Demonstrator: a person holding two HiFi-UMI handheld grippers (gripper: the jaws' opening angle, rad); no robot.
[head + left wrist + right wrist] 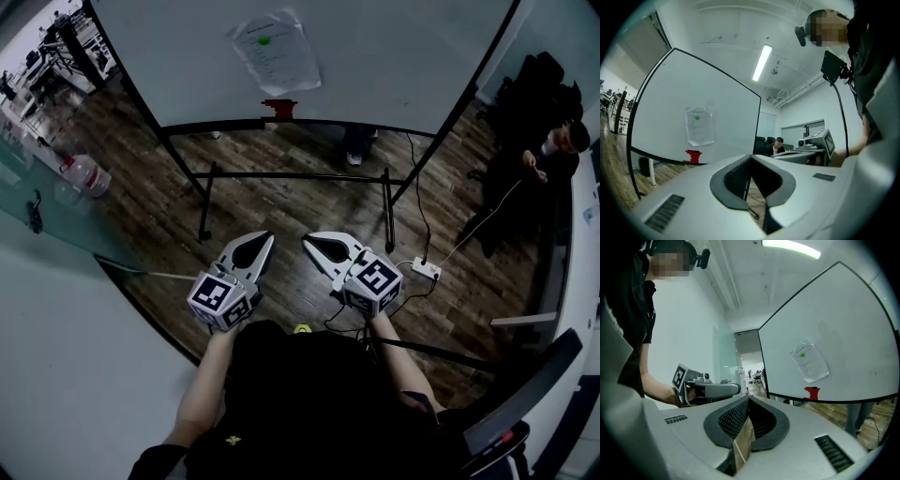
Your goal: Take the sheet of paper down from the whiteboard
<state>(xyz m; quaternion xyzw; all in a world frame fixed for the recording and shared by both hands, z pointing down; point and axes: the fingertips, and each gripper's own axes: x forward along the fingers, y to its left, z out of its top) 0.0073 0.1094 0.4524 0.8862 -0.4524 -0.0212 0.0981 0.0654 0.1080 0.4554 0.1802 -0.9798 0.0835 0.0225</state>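
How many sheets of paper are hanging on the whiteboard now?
1. The sheet of paper hangs on the whiteboard, with a green dot near its top, above the red object at the board's lower edge. No other sheet shows.

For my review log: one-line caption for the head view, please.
Shut, empty left tool and right tool held short of the whiteboard; the sheet of paper hangs on it.

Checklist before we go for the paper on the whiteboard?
1. White paper sheet on the white whiteboard: hanging, ok.
2. Green dot at its top, magnet or print: cannot tell.
3. Left gripper empty: ok; fingers open for a grasp: not ok, shut.
4. Right gripper empty: ok; fingers open: not ok, shut.
5. Grippers near the sheet: not ok, both well short.
6. Small red object on the board's ledge clear of the sheet: ok.
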